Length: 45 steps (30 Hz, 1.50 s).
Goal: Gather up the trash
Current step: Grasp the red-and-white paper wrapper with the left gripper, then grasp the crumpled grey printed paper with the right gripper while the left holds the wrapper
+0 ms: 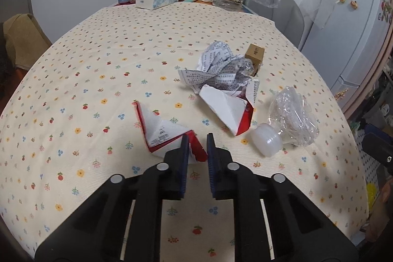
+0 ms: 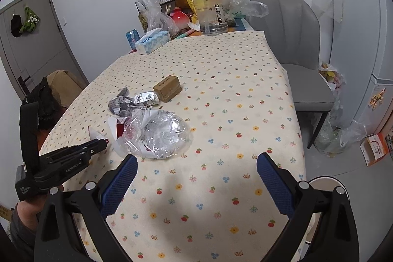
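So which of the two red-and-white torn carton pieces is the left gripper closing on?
The nearer red-and-white piece, its red corner between the left gripper fingers. The other piece lies farther off beside the crumpled printed paper.
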Tool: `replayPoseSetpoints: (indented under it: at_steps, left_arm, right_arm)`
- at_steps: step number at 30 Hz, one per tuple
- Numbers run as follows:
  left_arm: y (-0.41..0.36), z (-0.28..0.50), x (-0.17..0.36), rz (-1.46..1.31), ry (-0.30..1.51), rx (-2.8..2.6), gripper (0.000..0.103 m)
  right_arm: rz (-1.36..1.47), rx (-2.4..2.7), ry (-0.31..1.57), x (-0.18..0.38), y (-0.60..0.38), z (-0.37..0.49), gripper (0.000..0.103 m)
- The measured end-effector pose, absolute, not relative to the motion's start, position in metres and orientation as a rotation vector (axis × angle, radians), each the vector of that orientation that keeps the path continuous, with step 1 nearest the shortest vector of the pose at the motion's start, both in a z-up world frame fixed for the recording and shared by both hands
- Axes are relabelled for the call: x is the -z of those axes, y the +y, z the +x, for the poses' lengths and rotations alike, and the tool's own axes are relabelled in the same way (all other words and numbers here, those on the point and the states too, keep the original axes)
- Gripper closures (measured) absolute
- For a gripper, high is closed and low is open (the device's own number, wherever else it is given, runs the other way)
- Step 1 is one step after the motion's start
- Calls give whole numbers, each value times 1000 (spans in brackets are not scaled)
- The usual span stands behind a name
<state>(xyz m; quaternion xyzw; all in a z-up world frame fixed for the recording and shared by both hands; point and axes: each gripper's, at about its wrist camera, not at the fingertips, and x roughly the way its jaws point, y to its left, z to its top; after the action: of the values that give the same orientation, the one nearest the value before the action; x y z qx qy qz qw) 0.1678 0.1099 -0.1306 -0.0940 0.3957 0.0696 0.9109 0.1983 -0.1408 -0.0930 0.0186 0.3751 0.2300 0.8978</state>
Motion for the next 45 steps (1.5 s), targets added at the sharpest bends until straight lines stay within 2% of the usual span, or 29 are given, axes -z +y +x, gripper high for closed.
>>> replayPoseSetpoints:
  at_steps: [6, 18, 38, 41, 42, 43, 45]
  left_arm:
    - [124, 159, 114, -246, 747, -157, 100]
    - [167, 138, 88, -329, 640, -233, 100]
    - [224, 130, 100, -438, 621, -317, 100]
    - [226, 131, 102, -447, 624, -317, 100]
    - [227, 132, 103, -450, 625, -317, 100]
    - [227, 132, 104, -453, 626, -318, 100]
    - [227, 132, 104, -456, 627, -318, 100]
  right_arm:
    - [11, -524, 766, 85, -122, 203, 8]
    - [-83, -636, 743, 66, -55, 214, 20]
    - [-214, -656, 782, 84, 33, 256, 32]
    - [-221, -660, 802, 89, 38, 261, 43]
    - [-222, -667, 813, 91, 38, 262, 56]
    - [-218, -684, 833, 93, 38, 263, 77]
    - [-218, -716, 843, 94, 39, 260, 78]
